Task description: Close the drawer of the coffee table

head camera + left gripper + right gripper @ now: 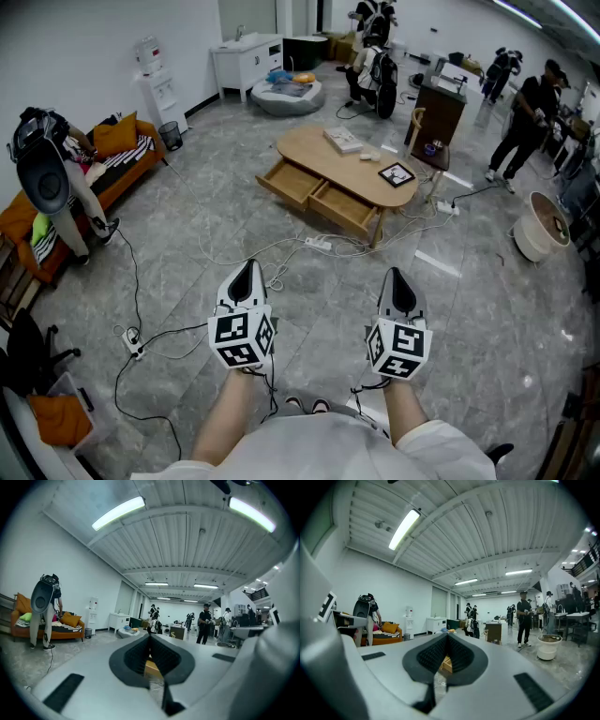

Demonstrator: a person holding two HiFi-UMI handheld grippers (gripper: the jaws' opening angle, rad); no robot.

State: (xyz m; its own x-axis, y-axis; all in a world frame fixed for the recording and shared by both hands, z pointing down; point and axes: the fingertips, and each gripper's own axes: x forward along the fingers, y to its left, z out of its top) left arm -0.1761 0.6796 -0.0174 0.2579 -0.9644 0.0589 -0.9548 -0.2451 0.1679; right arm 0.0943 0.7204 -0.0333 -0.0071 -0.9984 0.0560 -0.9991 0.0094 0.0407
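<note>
Hovering low in the frame over glossy grey floor tiles (469,309), the left gripper (247,269) and right gripper (397,277) show ribbed black jaws pressed together, empty. Upper centre, well apart, the oval light-wood coffee table (319,148) stands with both boxy drawers (292,184) pulled out.

Left gripper (247,270) and right gripper (397,279), held side by side and well apart, both pointing level toward the far side of the room. The jaws of each are pressed together with nothing between them. The left marker cube (242,338) and right marker cube (397,349) sit at the near ends. The bare left forearm (228,424) and right forearm (406,414) run roughly parallel behind them.
</note>
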